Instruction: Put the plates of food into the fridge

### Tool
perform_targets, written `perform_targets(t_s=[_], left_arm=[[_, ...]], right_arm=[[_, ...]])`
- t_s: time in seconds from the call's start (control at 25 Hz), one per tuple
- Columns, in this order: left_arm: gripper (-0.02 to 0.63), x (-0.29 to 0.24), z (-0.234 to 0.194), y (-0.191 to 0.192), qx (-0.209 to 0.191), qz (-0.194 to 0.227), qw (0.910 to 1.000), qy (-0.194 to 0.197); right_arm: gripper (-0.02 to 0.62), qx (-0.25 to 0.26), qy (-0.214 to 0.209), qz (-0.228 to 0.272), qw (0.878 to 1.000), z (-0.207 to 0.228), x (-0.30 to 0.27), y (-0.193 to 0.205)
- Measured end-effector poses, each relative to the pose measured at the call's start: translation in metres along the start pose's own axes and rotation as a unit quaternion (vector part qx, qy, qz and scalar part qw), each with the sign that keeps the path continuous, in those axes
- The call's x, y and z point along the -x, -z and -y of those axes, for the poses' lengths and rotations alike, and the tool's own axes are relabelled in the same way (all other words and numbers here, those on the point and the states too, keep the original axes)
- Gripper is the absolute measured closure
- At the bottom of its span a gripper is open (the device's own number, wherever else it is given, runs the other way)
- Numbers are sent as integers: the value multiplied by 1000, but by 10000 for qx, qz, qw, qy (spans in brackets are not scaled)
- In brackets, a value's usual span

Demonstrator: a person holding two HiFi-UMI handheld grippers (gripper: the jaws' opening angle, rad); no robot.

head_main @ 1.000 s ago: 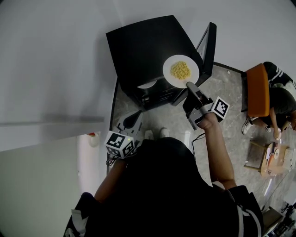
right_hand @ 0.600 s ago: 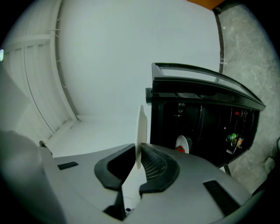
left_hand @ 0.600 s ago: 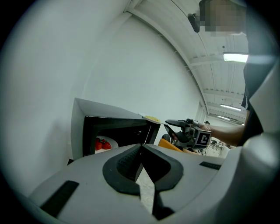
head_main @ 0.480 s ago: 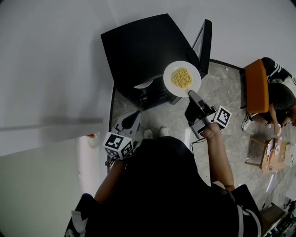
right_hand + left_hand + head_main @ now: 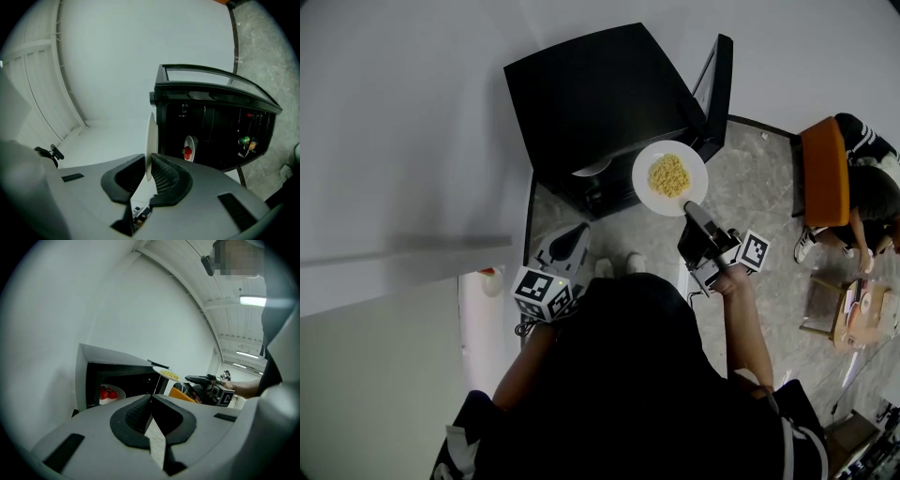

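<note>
The right gripper (image 5: 149, 171) is closed on the rim of a white plate (image 5: 643, 190), which is pinched edge-on between its two jaws. A heap of yellow food (image 5: 668, 175) is carried on that plate; whether it is noodles or grains cannot be told. The plate is held in the air just outside the open front of a black fridge (image 5: 591, 94), beside the edge of its door (image 5: 717, 84), which is swung wide. The left gripper (image 5: 151, 401) is held low beside the person's body, its jaws brought together with nothing between them.

A second plate (image 5: 190, 140) with red food (image 5: 187, 152) is set on a shelf inside the fridge; from the head view only a white sliver of it is seen in the dark opening. Low in the fridge a few small green and orange things are glimpsed, too small to be named.

The fridge is stood on a grey marbled floor (image 5: 750, 187) against a plain white wall (image 5: 412, 112). An orange chair (image 5: 822, 178) is placed well apart at the right, and a seated person (image 5: 867, 202) is cut off by the picture's edge there. A ceiling with strip lights (image 5: 253, 300) is shown in the left gripper view.

Two grippers, two plates, one fridge with one door and one chair are counted.
</note>
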State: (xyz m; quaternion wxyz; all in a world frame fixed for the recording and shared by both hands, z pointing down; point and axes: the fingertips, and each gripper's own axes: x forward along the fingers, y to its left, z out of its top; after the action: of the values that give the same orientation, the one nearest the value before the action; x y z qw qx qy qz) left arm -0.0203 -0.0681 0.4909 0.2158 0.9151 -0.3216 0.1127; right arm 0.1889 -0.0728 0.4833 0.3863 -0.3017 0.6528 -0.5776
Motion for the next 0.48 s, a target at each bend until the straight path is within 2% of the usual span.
perform_targets(t_s=[0.24,0.48], left_arm=[[583,1,7,1,5,-52,10000,-32],[583,19,8,11,28,-29,9999,-92]], right_arm=[[541,-208,204,62,9996,25,11,3],[541,-130,349,121,9992,61,21,15]])
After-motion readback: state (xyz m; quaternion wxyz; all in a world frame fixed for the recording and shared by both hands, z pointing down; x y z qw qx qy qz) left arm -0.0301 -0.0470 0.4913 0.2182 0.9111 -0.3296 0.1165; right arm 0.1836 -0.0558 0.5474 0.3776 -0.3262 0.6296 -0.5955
